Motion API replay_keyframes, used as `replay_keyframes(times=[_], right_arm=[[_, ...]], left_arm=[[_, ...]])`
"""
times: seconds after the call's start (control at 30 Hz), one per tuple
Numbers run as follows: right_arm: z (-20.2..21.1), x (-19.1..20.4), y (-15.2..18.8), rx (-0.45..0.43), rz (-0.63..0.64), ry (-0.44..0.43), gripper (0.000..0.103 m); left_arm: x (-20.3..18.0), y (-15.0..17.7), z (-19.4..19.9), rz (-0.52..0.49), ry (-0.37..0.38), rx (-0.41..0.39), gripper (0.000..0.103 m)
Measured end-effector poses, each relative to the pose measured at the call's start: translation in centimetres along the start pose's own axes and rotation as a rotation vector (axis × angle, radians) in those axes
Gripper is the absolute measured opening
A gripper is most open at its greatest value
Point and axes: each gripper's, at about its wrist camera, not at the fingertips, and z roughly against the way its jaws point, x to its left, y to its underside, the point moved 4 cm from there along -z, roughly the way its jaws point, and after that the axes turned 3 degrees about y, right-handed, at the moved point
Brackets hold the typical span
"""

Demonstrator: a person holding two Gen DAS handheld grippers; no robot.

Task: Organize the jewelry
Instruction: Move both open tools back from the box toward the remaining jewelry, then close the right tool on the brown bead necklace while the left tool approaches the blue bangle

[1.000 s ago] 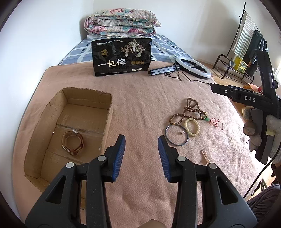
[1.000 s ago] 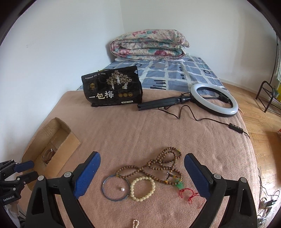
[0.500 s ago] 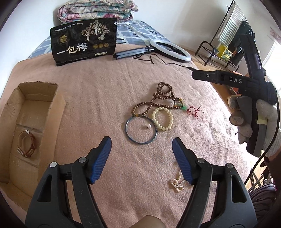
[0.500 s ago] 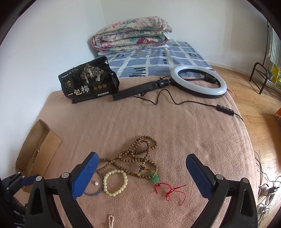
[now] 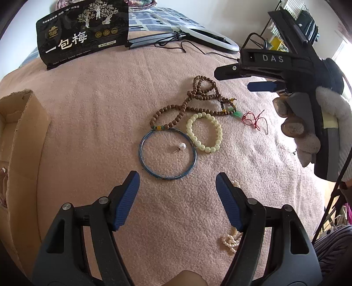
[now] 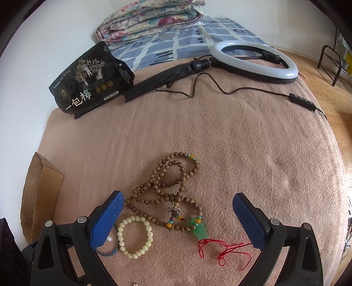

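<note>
Jewelry lies on the pink blanket. A blue bangle with a pearl stud inside it lies just ahead of my open, empty left gripper. Beside it are a cream bead bracelet, a brown bead necklace with a green pendant and red cord, and a small pearl string by the right finger. My right gripper is open and empty, low over the necklace and cream bracelet. The cardboard box is at the left.
A black snack bag stands at the back. A ring light with its stand and cable lies at the back right. A folded quilt sits on the bed beyond. The blanket's edge drops off at the right.
My left gripper has swung right from the box to the jewelry and opened wider. My right gripper has moved forward and down over the necklace.
</note>
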Motion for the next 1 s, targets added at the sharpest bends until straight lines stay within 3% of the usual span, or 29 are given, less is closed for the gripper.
replay_keyframes(times=[0.4, 0.63, 1.0], right_arm=[[-2.9, 0.7, -0.5, 0.064, -0.004, -0.020, 0.099], [-4.8, 0.4, -1.0, 0.113, -0.099, -0.043, 0.096], [-6.3, 2.0, -0.8, 0.158, -0.025, 0.079, 0.097]], left_arm=[[0.4, -0.8, -2.8, -0.011, -0.042, -0.004, 0.074], [0.7, -0.9, -3.5, 0.002, -0.044, -0.028, 0.074], [0.3, -0.5, -3.8, -0.069, -0.096, -0.027, 0.074]])
